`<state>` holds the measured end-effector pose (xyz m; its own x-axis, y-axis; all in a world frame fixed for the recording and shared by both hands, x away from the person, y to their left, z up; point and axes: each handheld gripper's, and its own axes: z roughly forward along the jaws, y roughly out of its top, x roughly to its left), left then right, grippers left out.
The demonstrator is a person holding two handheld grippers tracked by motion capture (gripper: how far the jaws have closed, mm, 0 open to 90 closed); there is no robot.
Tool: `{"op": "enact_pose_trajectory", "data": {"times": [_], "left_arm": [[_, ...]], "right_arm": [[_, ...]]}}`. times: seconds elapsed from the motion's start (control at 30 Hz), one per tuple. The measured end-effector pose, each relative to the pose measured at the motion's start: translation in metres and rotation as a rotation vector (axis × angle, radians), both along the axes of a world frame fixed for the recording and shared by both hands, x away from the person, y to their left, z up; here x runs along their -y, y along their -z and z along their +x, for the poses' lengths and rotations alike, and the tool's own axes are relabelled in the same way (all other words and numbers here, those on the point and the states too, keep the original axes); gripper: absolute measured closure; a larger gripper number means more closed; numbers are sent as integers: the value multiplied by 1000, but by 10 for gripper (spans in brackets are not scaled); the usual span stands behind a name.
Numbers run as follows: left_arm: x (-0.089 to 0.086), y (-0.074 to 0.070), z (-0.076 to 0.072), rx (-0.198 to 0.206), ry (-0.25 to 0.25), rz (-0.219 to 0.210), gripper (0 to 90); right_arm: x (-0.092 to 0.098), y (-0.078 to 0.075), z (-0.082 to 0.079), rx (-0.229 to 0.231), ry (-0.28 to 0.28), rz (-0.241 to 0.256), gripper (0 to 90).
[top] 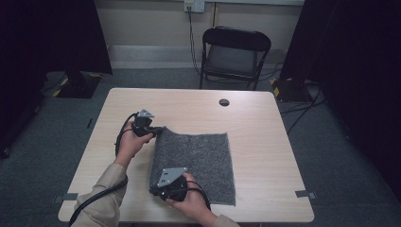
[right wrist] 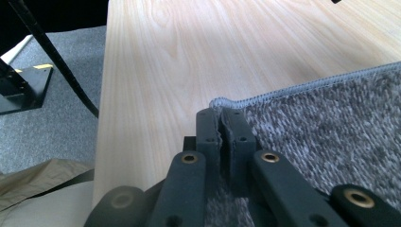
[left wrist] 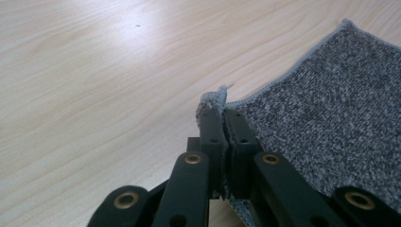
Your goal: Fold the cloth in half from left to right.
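Grey cloth [top: 196,165] lies flat on wooden table [top: 265,142], near front edge. A black folding chair [top: 235,54] stands beyond the table w/ a small dark hole [top: 224,102] in the tabletop. High view shows both hands. Left gripper [left wrist: 222,111] is clamped on the cloth's far-left corner, right gripper [right wrist: 221,118] is clamped on its near-left corner; jaws closed on fabric.

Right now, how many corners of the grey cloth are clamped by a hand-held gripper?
2: the far left corner, in the left hand-held gripper, and the near left corner, in the right hand-held gripper. The grey cloth has its right corners lying free.
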<state>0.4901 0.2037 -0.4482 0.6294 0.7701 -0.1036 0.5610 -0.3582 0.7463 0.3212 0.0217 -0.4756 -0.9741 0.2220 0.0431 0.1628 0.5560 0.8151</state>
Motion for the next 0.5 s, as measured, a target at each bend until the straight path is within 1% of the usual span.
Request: {"op": "enact_pose_trajectory", "data": {"times": [0.07, 0.1, 0.2, 0.23, 0.27, 0.33, 0.37, 0.4, 0.5], "left_arm": [[0, -2, 0, 4, 0, -1, 875], [0, -3, 0, 2, 5, 7, 875], [0, -7, 1, 4, 4, 11, 875], [0, -8, 0, 6, 2, 4, 876], [0, -10, 1, 8, 4, 12, 875], [0, -11, 0, 8, 3, 8, 875], [-1, -14, 0, 9, 7, 15, 875], [0, -15, 0, 10, 3, 8, 876], [-1, -18, 0, 10, 6, 12, 875]], "right_arm": [[0, -1, 0, 0, 0, 1, 866], [0, -2, 0, 0, 1, 3, 866], [0, -5, 0, 4, 0, 8, 866], [0, -6, 0, 4, -1, 11, 866], [0, -7, 0, 4, -1, 13, 866], [0, -9, 0, 5, 1, 19, 866], [0, -10, 0, 5, -2, 19, 866], [0, -11, 0, 8, -2, 18, 866], [0, -12, 0, 8, -2, 21, 866]]}}
